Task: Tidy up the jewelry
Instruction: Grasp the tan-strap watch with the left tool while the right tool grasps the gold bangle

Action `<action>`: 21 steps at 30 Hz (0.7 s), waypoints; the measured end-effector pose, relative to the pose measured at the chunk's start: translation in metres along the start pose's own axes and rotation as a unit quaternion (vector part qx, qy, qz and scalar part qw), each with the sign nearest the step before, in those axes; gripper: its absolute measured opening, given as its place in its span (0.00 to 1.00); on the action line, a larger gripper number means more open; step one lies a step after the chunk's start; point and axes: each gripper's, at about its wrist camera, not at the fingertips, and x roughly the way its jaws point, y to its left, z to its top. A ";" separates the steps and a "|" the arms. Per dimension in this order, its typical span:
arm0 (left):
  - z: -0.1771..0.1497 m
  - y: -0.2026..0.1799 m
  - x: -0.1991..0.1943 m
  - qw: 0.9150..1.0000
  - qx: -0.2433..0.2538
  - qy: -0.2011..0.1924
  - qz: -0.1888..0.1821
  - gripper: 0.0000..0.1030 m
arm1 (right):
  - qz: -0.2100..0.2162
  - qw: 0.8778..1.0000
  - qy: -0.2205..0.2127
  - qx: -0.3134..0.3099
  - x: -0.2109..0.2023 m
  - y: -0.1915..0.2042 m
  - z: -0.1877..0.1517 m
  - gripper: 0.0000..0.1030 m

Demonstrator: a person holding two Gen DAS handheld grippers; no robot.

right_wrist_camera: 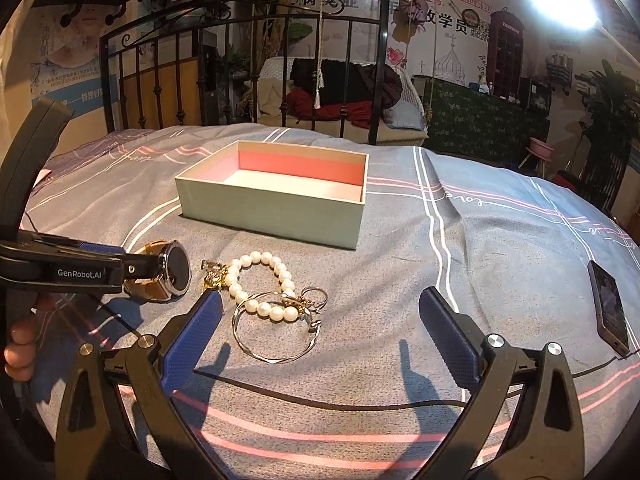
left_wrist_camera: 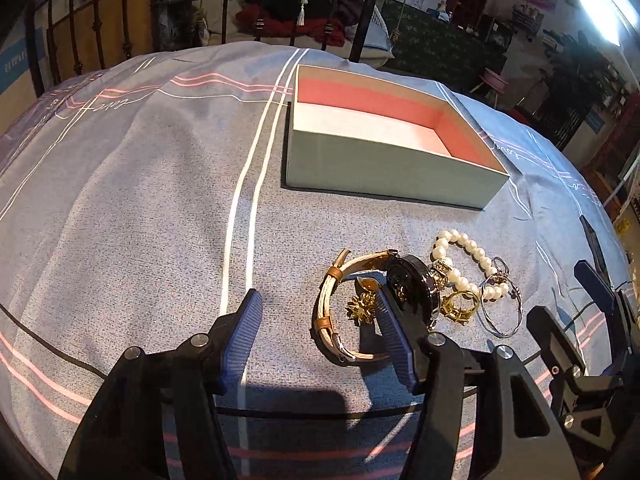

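Observation:
An open box (left_wrist_camera: 384,160) with a pink lining sits on the bed, also in the right wrist view (right_wrist_camera: 276,208); it looks empty. In front of it lies a jewelry pile: a watch (left_wrist_camera: 408,284) (right_wrist_camera: 172,270) with a beige strap, a gold brooch (left_wrist_camera: 362,308), a gold ring (left_wrist_camera: 460,304), a pearl bracelet (left_wrist_camera: 468,264) (right_wrist_camera: 260,284) and a silver bangle (left_wrist_camera: 502,306) (right_wrist_camera: 276,332). My left gripper (left_wrist_camera: 318,318) is open, its right finger by the watch face. My right gripper (right_wrist_camera: 320,316) is open and empty, just before the pearls and bangle.
The bed has a grey-blue striped cover (left_wrist_camera: 140,200). A phone (right_wrist_camera: 608,308) with a cable lies on the right. A black iron bed frame (right_wrist_camera: 240,60) stands behind the box, with a swing chair and clutter beyond.

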 end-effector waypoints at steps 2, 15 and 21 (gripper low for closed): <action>-0.001 0.001 0.000 1.000 0.000 0.000 -0.004 0.56 | 0.001 1.000 0.014 -0.011 0.005 0.006 -0.001 0.94; 0.016 0.014 0.007 0.996 -0.019 0.017 -0.091 0.29 | 0.003 0.999 0.034 -0.015 0.012 0.011 -0.004 0.94; 0.010 0.023 0.002 0.995 -0.029 0.013 -0.092 0.30 | 0.003 0.999 0.035 -0.014 0.013 0.012 -0.005 0.94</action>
